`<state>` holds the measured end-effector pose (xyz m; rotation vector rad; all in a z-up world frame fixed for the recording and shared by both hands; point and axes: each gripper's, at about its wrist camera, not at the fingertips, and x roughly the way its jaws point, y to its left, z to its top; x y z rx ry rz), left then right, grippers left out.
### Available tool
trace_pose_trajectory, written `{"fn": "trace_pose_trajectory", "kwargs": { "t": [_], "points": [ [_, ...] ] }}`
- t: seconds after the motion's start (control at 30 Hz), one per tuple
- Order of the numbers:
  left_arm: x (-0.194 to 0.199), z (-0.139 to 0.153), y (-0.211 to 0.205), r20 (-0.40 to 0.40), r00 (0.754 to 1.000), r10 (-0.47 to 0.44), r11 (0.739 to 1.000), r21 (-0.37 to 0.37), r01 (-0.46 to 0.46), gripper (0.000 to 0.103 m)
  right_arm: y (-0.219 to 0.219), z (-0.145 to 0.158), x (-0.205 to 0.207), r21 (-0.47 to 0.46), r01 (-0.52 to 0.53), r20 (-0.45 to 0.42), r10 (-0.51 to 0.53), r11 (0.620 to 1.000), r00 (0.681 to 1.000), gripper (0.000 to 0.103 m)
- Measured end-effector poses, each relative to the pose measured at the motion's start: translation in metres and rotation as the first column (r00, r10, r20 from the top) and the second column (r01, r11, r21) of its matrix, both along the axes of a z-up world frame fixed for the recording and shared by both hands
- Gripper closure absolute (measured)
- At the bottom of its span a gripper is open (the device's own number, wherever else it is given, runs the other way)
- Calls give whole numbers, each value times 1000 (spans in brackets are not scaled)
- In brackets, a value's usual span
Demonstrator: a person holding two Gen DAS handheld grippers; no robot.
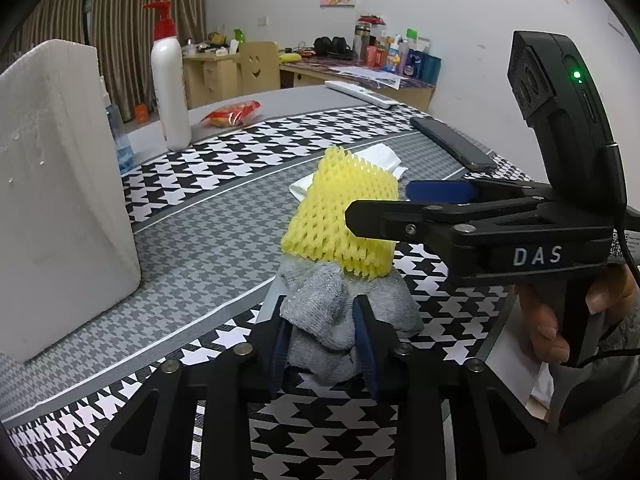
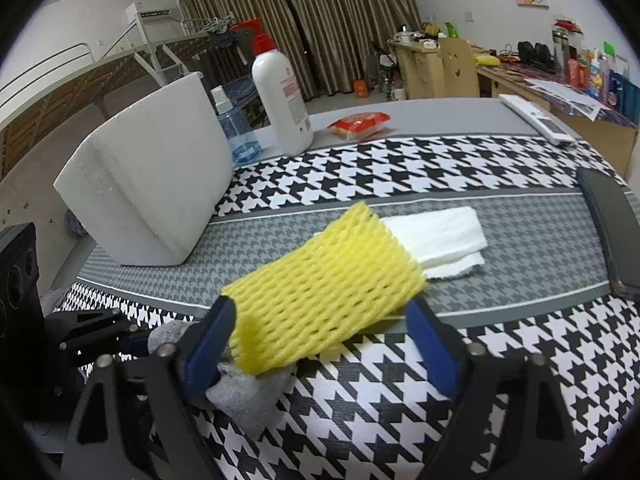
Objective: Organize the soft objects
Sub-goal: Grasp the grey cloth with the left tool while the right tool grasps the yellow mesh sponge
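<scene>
A grey sock lies bunched on the houndstooth tablecloth, and my left gripper is shut on it, with its blue pads pressed into both sides. A yellow foam net leans tilted over the sock. My right gripper comes in from the right and is shut on the net, one pad at each end of it. Below the net, the sock shows under the right gripper's left finger. A folded white tissue lies flat just behind the net.
A white foam box stands at the left. Behind it are a white pump bottle, a small blue bottle and a red snack packet. A dark phone and a white remote lie at the right. A person's hand holds the right gripper.
</scene>
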<state>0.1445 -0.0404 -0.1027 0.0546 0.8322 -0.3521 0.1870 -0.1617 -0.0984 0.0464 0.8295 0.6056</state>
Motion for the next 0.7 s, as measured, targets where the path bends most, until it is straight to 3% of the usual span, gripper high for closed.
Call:
{"fn": "trace_pose_trajectory", "kwargs": {
  "t": [0.23,0.33,0.5,0.7],
  "points": [
    [2,-1,4,-14,1000,6,1000,-10,-6,77,3,-7,5,8,-6,-44,6,1000,999,40],
    [2,-1,5,-11,1000,6,1000,-6,-6,78,3,-9,6,3,-2,-53,2,1000,999,51],
    [2,-2,5,-11,1000,7,1000,-5,-7,79,3,-11,10,-14,14,-63,-15,1000,998,81],
    [2,-1,5,-9,1000,9,1000,-8,-9,81,-2,-11,13,-14,33,-72,-34,999,997,96]
  ]
}}
